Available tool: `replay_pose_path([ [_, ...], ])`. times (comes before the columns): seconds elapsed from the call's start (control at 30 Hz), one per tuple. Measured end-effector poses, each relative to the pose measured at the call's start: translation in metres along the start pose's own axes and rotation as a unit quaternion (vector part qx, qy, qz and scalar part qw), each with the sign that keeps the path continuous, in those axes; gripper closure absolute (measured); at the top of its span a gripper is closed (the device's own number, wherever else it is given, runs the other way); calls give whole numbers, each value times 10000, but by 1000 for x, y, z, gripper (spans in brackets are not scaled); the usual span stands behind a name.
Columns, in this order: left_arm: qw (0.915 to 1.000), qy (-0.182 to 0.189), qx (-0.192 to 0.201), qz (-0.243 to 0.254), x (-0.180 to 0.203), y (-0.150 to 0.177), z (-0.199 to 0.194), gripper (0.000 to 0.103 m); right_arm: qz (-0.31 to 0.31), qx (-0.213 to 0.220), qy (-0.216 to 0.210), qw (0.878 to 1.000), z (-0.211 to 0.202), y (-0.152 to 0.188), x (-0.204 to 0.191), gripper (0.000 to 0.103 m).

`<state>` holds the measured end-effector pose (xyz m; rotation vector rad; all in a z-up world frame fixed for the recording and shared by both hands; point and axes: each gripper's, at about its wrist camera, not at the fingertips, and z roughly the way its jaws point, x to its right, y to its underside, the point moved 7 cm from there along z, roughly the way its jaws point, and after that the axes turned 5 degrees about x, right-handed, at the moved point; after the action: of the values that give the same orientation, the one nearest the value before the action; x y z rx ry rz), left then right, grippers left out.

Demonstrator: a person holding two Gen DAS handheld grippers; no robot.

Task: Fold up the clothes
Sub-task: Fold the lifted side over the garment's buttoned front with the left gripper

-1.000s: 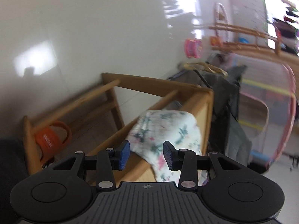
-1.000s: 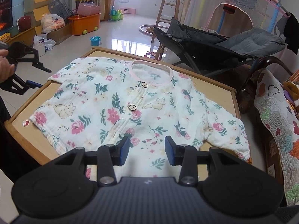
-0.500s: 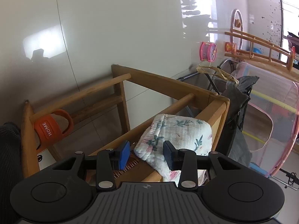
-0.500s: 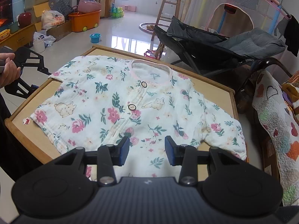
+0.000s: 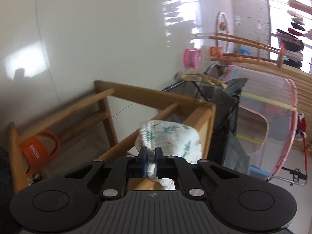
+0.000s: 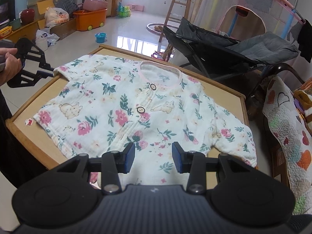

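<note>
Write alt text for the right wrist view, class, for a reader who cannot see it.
A floral baby top lies spread flat, buttons up, on a wooden table. The right gripper hovers open over its hem, while the left gripper, held in a hand, pinches the far sleeve cuff at the table's left edge.

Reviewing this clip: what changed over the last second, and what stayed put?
The left gripper shut its jaws, open a second ago, on the sleeve cuff of the floral shirt at the table's far left corner; the cuff is bunched and lifted a little. The right gripper stayed in place over the hem with its jaws open, and the rest of the shirt lies flat as before.
</note>
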<state>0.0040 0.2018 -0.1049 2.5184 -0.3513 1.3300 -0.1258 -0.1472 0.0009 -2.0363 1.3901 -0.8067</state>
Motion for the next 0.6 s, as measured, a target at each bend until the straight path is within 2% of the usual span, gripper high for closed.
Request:
replay_pose_path([
  [0.17,9994,56,100,341,11,3,-14,99,37,97,-47,9999,-4,-3,2,62],
  [0.33,9987,68,230,443,17,1,-24,99,142,138,-77,9998,-7,-3,7,62],
  [0.6,9975,41,230,670,31,4,-37,99,381,171,-111,9991,-7,-1,16,62],
])
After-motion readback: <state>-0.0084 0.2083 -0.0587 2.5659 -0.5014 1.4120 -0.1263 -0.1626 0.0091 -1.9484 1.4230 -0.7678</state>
